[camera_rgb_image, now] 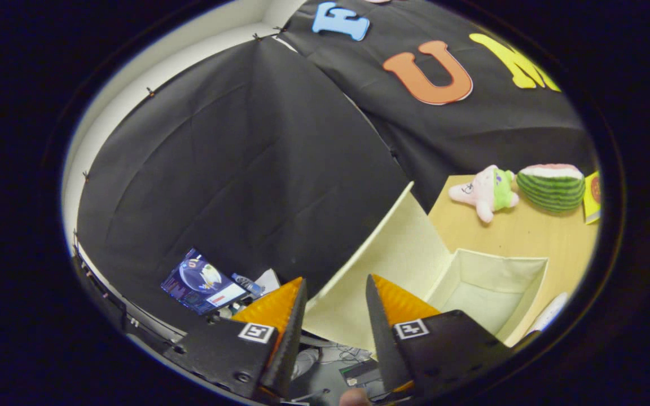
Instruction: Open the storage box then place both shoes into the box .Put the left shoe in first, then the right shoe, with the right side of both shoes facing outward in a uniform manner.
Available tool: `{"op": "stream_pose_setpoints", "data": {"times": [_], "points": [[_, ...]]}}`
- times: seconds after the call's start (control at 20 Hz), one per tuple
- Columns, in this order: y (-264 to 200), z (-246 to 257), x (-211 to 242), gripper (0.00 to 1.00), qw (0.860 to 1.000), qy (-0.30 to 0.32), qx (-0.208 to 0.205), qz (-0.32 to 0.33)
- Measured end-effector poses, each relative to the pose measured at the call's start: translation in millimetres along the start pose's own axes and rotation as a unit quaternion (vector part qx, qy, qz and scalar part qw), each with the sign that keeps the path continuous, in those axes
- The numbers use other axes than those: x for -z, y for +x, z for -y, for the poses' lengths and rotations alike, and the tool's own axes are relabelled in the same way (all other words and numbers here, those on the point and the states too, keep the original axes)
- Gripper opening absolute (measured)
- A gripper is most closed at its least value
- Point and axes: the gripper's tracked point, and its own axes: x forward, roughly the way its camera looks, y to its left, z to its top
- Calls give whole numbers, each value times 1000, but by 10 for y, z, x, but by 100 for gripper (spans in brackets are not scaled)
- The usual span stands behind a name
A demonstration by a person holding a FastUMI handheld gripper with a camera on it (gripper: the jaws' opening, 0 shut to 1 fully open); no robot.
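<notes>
Your hand-held gripper (333, 293) is spread, gripping nothing. The cream storage box (494, 293) (lid (381, 265) raised) gapes open on the tabletop (528, 231).

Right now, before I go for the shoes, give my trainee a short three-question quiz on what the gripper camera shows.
1. True or false: the lid of the storage box is already swung open.
2. Which sits nearest the watermelon toy on the table? A) a pink plush star B) a blue bottle C) a pair of scissors
3. Fill in: the gripper has its fingers ____, with nothing between them.

Key: 1 true, the lid stands up and the box shows a bare inside. 2 A. 3 open, apart from each other, the lid's edge just beyond them.
</notes>
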Motion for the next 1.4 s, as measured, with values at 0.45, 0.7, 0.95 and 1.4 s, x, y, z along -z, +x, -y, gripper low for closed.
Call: {"op": "stream_pose_setpoints", "data": {"times": [0.45, 0.7, 0.95, 1.4], "points": [[-628, 407, 64, 87, 992, -72, 93, 48], [-1344, 881, -44, 88, 962, -149, 206, 94], [-2006, 1581, 183, 100, 931, -153, 321, 78], [-2250, 2740, 1241, 100, 932, -29, 356, -65]]}}
